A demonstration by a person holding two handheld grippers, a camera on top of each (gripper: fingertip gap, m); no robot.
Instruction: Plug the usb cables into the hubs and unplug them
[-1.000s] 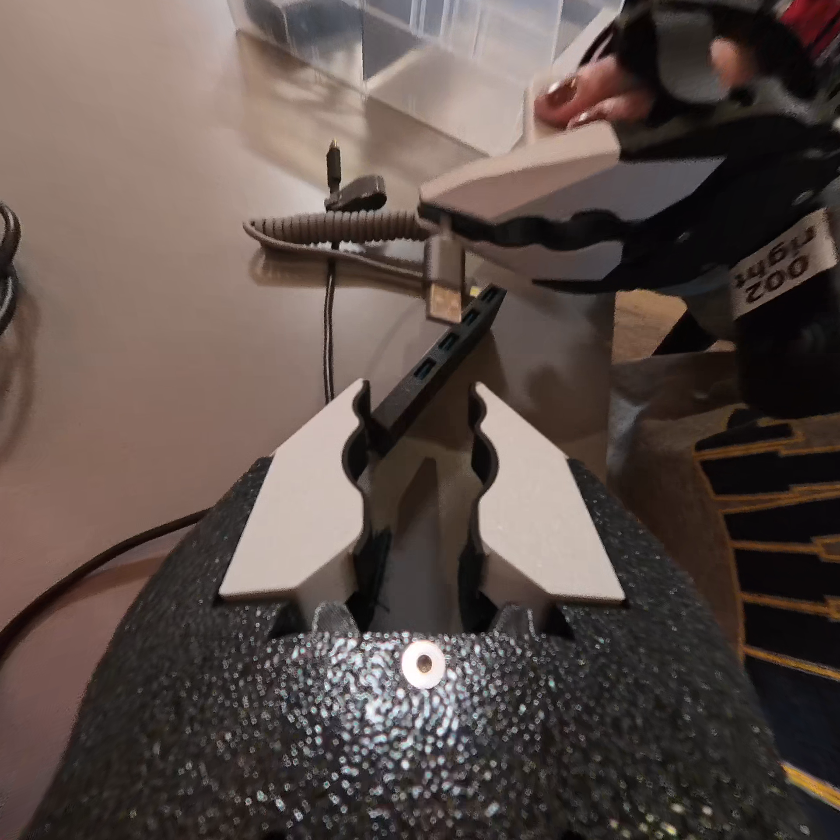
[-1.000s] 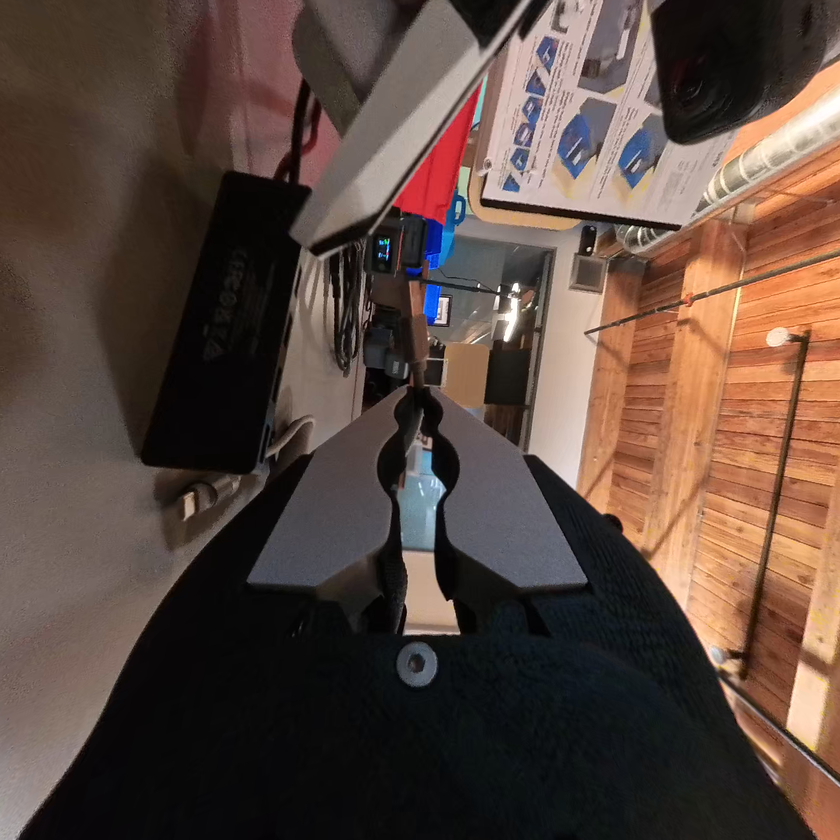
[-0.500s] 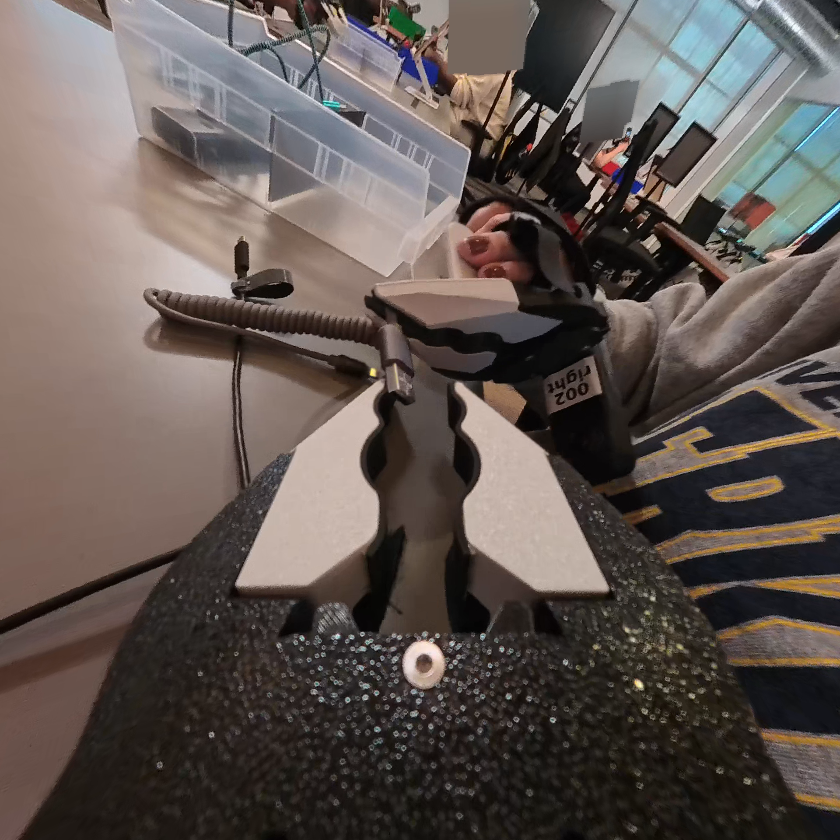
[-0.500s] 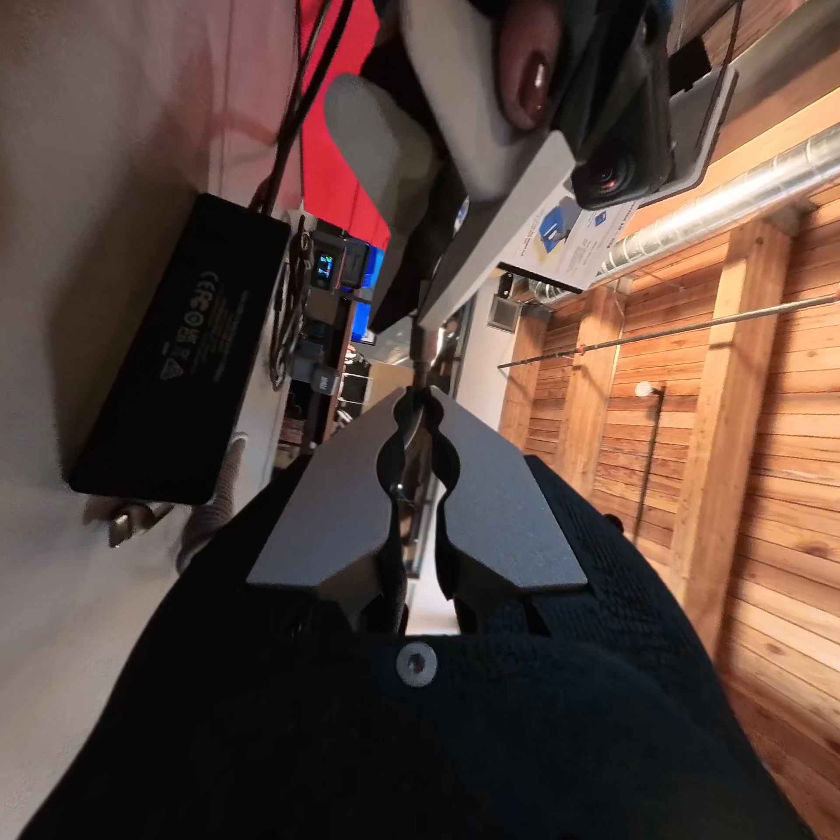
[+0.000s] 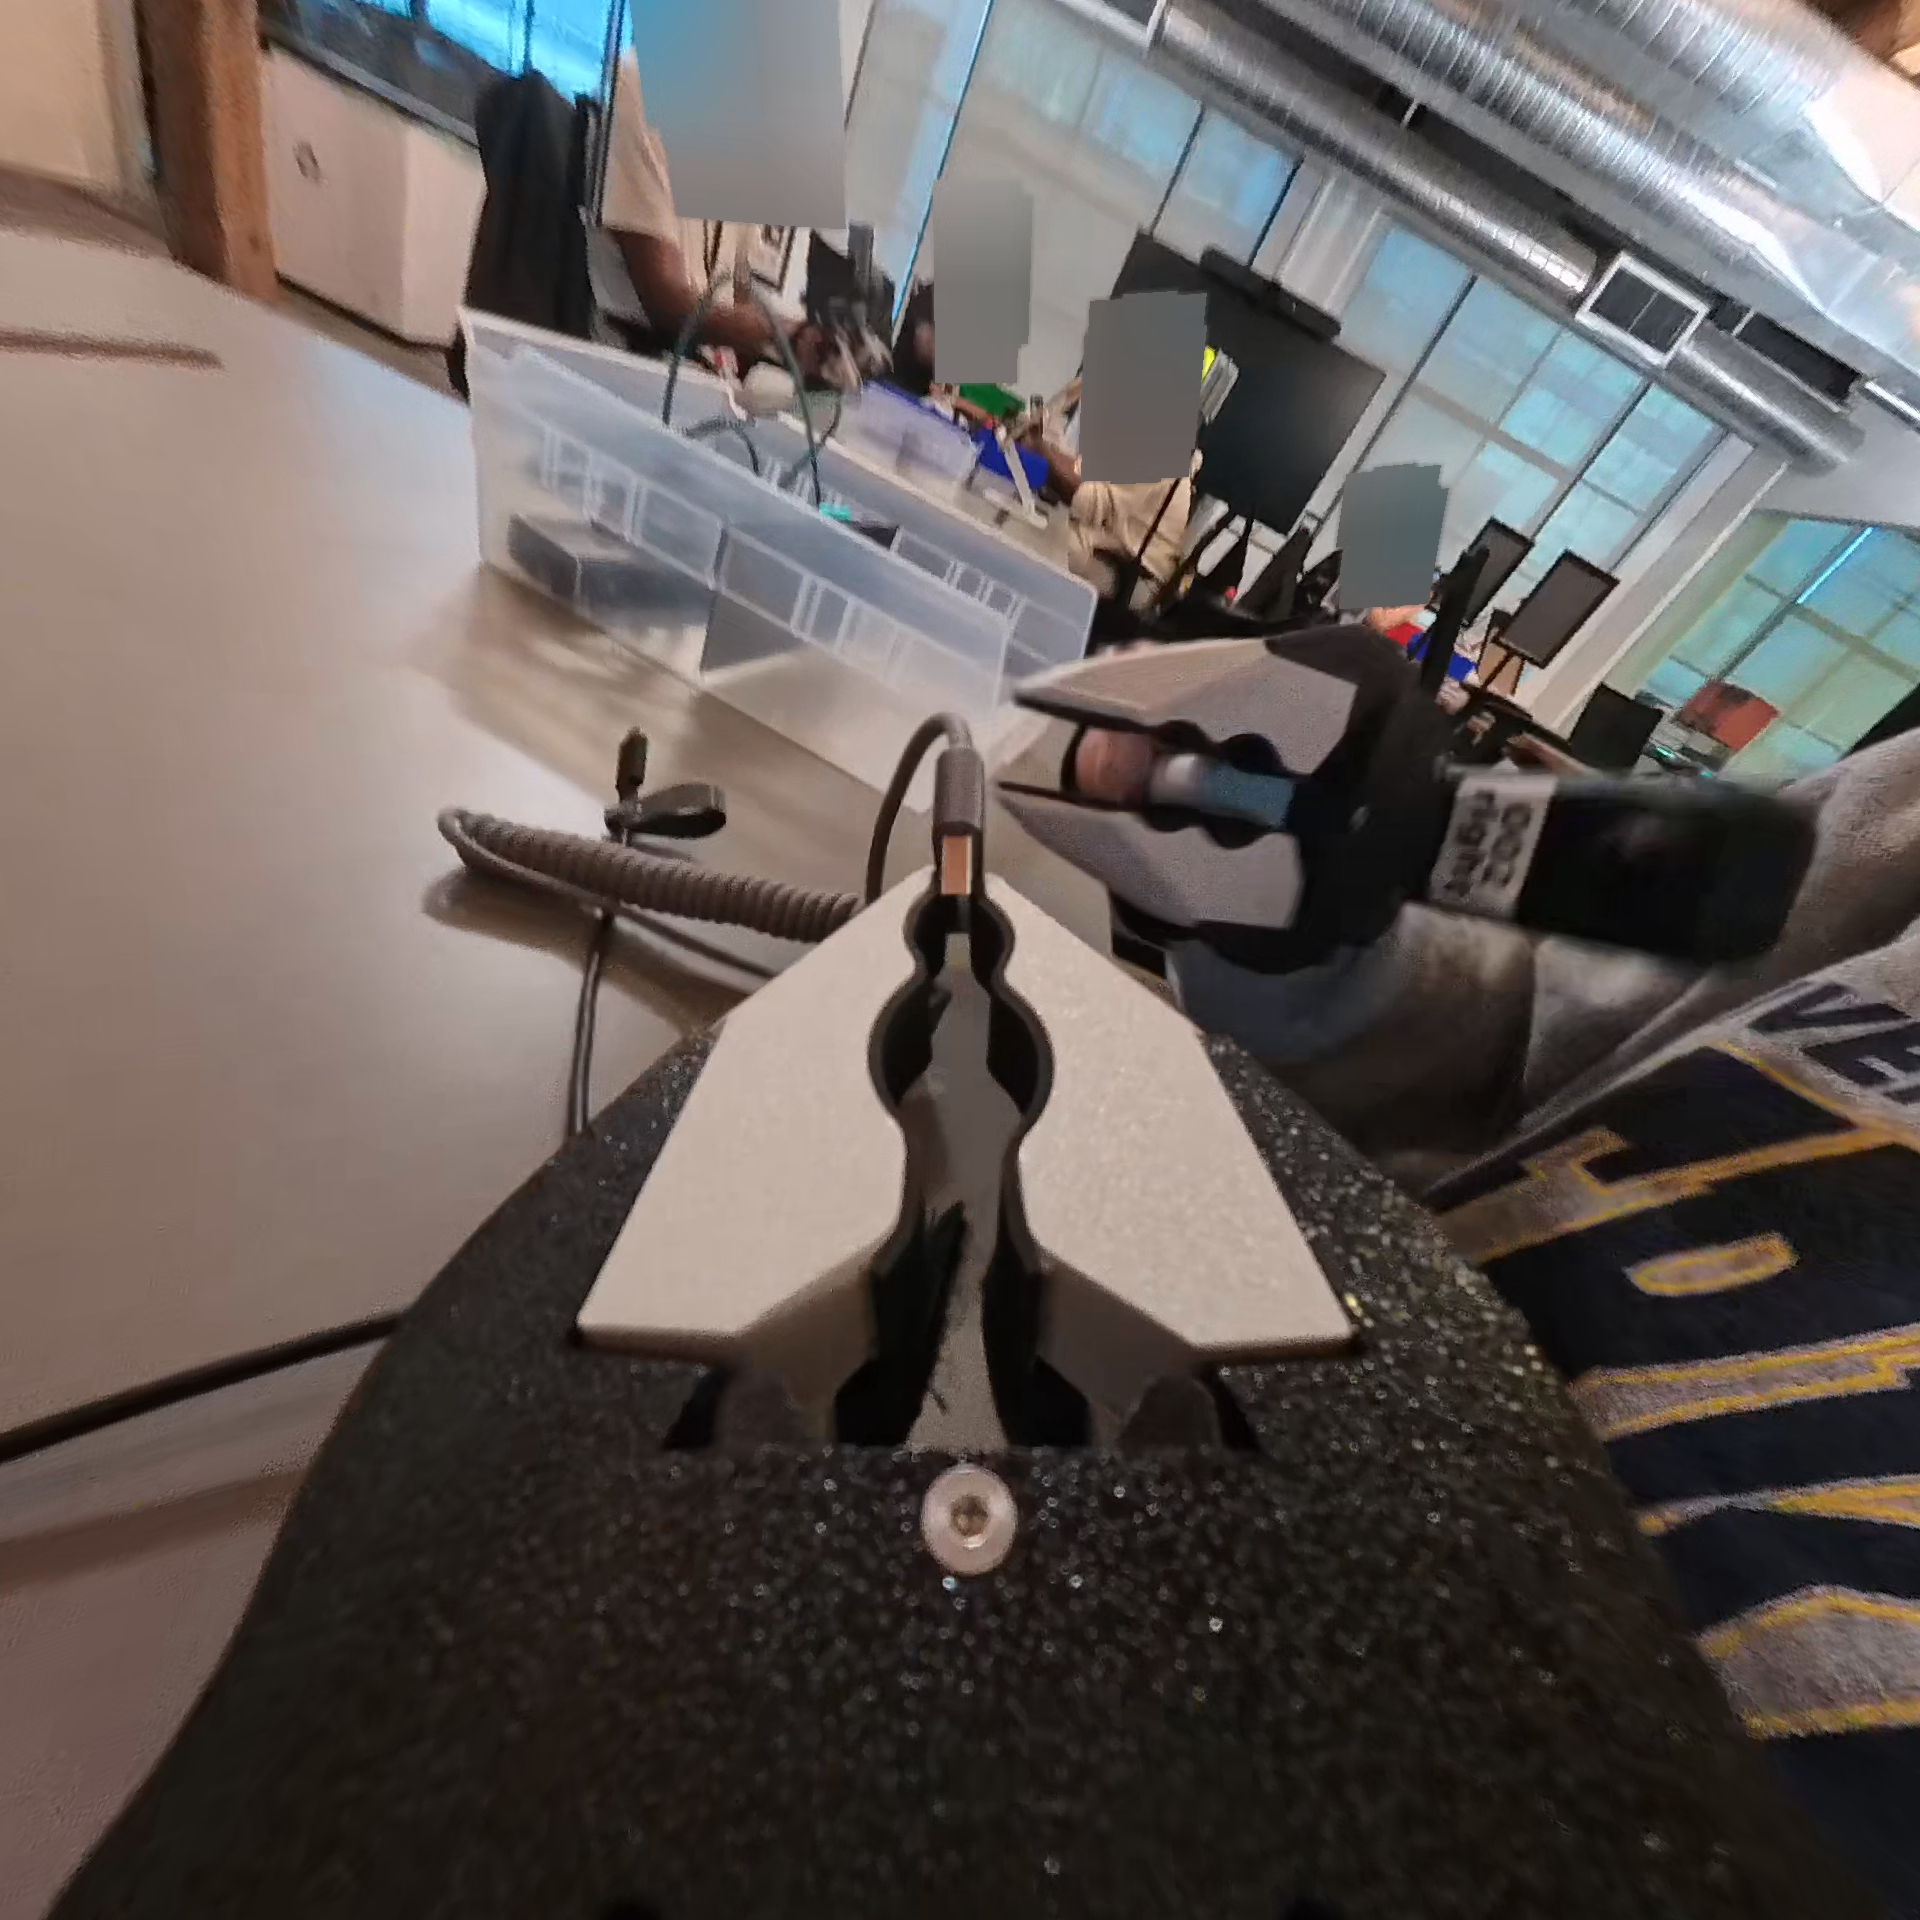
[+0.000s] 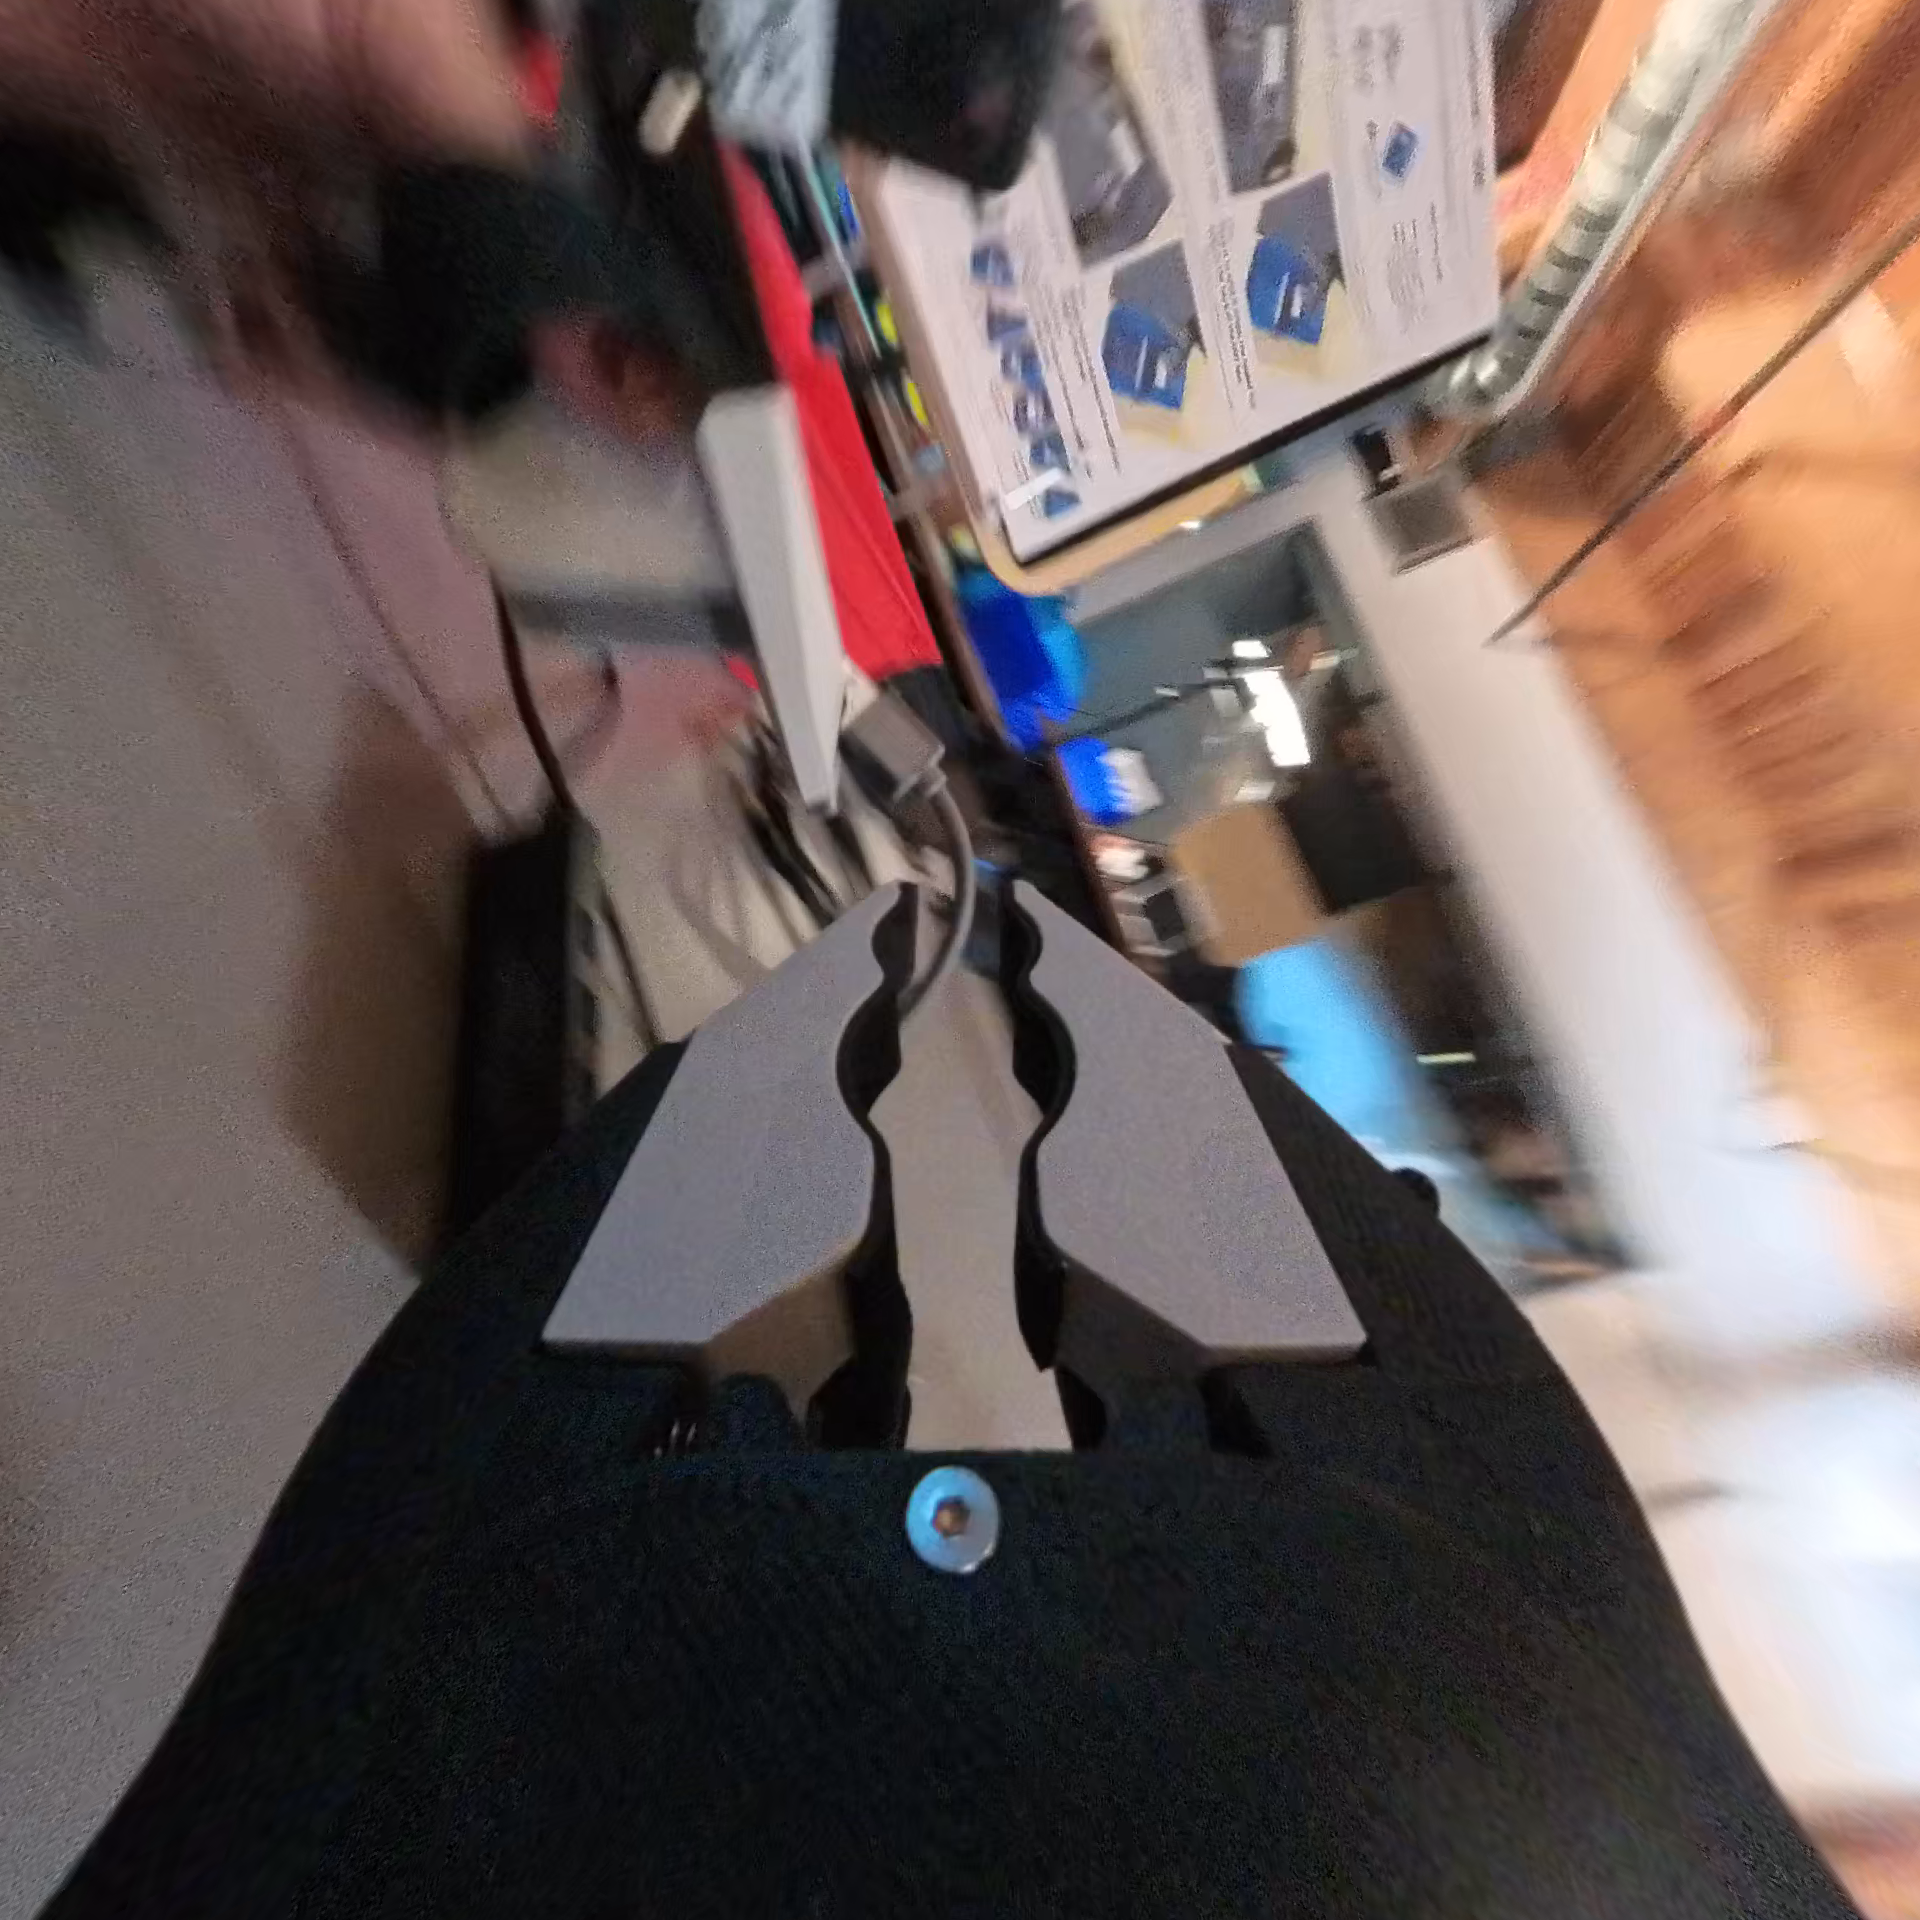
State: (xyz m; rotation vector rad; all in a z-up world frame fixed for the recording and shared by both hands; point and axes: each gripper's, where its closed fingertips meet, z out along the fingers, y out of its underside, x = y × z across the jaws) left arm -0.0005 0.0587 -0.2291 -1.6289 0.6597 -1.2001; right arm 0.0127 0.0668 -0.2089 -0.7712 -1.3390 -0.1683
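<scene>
Grey plastic fingers of the left gripper (image 5: 956,896) are closed tight on a thin black hub (image 5: 964,1081), which is seen from its edge and runs straight between them toward 12 o'clock. At the front end of the hub, just past the fingertips, the metal tip of a dark USB plug (image 5: 958,821) sits in a port. Its cable (image 5: 896,790) rises from the plug, bends over toward 9 o'clock and goes down to a coiled grey cable (image 5: 665,883) that lies on the beige table (image 5: 208,727).

At 3 o'clock from the plug, just beside it and not touching, the right gripper (image 5: 1013,746) is released, with its two jaws clearly apart and pointing at the plug. The right wrist view is strongly blurred by motion, but it shows the same: the right gripper (image 6: 958,891) has a gap between its fingers and holds nothing, and the cable (image 6: 951,914) passes in front of the tips. At 9 o'clock in that view a second black hub (image 6: 509,987) lies on the table, too blurred for detail.

Behind the coiled cable, toward 11 o'clock, lies a small black clip (image 5: 675,826), and farther away stands a clear plastic box (image 5: 790,561).
</scene>
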